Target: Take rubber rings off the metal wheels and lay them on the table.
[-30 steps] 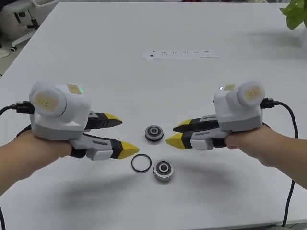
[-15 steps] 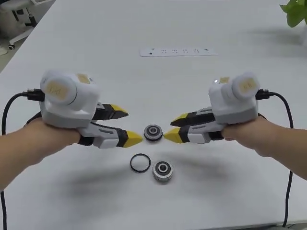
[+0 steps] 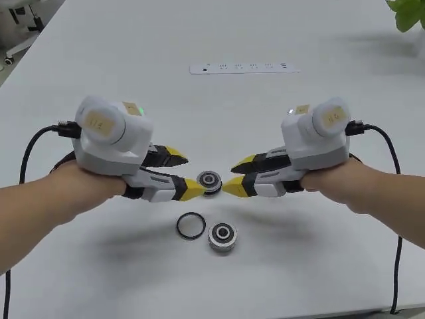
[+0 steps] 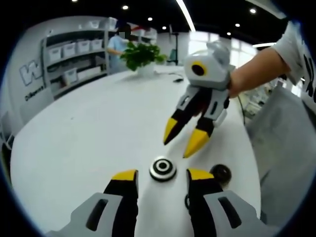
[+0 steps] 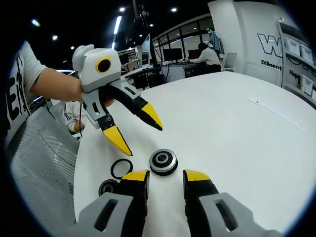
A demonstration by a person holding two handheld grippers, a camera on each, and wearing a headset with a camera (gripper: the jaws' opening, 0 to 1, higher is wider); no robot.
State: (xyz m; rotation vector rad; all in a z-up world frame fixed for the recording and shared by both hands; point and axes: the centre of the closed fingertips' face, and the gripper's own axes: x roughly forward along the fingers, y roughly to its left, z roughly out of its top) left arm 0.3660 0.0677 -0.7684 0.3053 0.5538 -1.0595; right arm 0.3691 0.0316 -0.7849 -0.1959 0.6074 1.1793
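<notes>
Two hand-held grippers face each other, tip to tip, over a white bench [image 3: 199, 106], with a small metal wheel [image 3: 209, 179] lying flat between them. The left gripper [image 3: 191, 175] has its yellow-tipped fingers parted to a moderate gap and holds nothing; its lower fingertip sits just beside the wheel, and it is not clear whether the two touch. The right gripper [image 3: 231, 177] mirrors it from the other side, with its fingers also apart and empty and their tips close to the wheel's right rim. In both gripper views the wheel sits just ahead of the gap between that gripper's own fingers, showing a dark outer band around a bright hub.

Nearer the front edge of the bench, a loose black rubber ring [image 3: 191, 226] lies flat. A second wheel [image 3: 222, 236], with a silvery rim, lies just to its right. Ring and second wheel are very close together, and both lie apart from the first wheel.

A white power strip [image 3: 244, 68] lies toward the far edge of the bench. Green leaves of a plant [image 3: 408, 13] show at the far right corner. Dark cables trail from the back of each gripper.
</notes>
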